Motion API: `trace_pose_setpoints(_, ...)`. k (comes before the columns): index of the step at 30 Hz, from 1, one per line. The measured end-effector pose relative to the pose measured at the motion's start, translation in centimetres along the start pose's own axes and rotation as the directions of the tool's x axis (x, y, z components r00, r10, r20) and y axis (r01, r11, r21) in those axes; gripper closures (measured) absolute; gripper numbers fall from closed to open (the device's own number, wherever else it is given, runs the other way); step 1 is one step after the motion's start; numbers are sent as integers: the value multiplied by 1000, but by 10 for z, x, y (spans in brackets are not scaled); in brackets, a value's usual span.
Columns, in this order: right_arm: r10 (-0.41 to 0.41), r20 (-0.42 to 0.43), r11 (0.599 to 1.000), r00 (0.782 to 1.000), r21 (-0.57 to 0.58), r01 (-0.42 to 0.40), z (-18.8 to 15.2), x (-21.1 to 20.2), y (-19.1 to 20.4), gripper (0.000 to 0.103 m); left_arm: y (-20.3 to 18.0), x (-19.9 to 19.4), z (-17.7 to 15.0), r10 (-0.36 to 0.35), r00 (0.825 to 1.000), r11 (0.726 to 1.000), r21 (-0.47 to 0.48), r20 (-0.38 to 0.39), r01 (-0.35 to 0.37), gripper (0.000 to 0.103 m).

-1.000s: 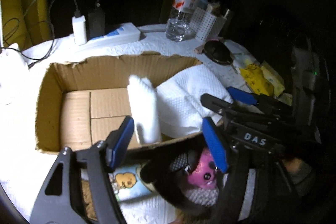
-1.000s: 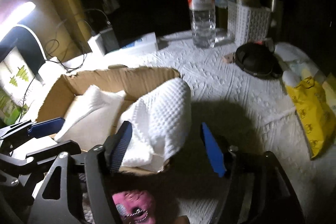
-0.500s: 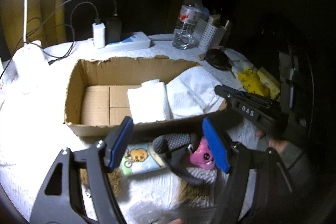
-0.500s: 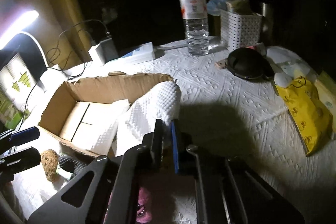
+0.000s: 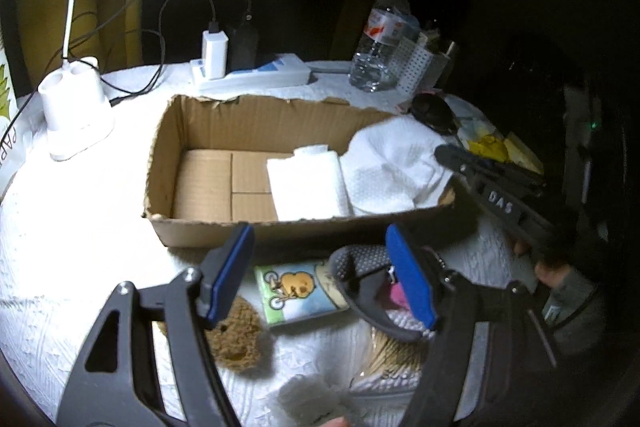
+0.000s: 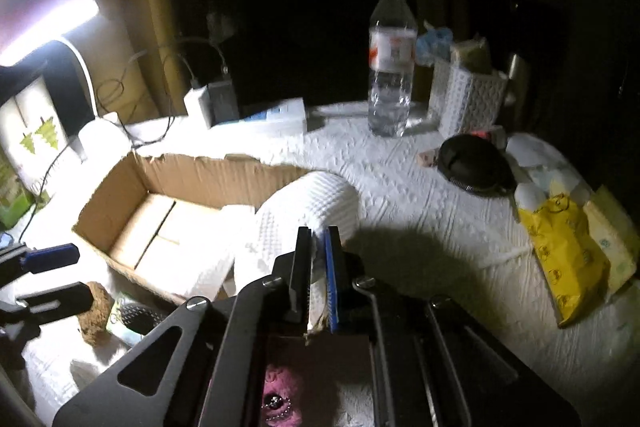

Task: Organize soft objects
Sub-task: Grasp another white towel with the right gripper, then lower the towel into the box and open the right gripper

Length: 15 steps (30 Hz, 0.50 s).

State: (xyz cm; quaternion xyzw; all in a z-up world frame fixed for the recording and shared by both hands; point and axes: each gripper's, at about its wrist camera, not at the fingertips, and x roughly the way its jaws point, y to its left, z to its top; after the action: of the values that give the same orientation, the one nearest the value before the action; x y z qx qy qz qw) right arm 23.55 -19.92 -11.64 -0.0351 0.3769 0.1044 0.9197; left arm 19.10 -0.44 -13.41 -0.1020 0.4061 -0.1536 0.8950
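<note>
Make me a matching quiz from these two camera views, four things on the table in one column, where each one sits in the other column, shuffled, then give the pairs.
Things:
1. folded white cloth
2. brown sponge
3. water bottle
4. yellow bag

Places:
A. upright at the back, beside the white perforated basket
B. lying flat inside the cardboard box
C. on the table at the right edge
D. on the table in front of the box

Pairs: 1-B, 2-D, 3-A, 4-C
</note>
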Motion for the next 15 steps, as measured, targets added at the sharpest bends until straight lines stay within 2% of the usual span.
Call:
trace_pose_setpoints(4, 51, -13, 999, 999, 1, -51, -1, 3, 8, 96, 6, -2, 0, 8, 1000, 1000, -2, 4, -8, 33)
trace_pose_setpoints(6, 51, -13, 999, 999, -19, -51, 1, 6, 16, 96, 11, -3, 0, 16, 1000, 1000, -6, 6, -16, 33)
trace_pose_setpoints(12, 63, -140, 997, 988, -41, -70, -9, 44, 33, 96, 29, -6, -6, 44, 999, 998, -40, 4, -44, 33)
trace_pose_setpoints(15, 43, -144, 997, 989, -63, -53, -12, 46, 40, 96, 37, -7, -10, 55, 998, 997, -56, -3, -55, 33)
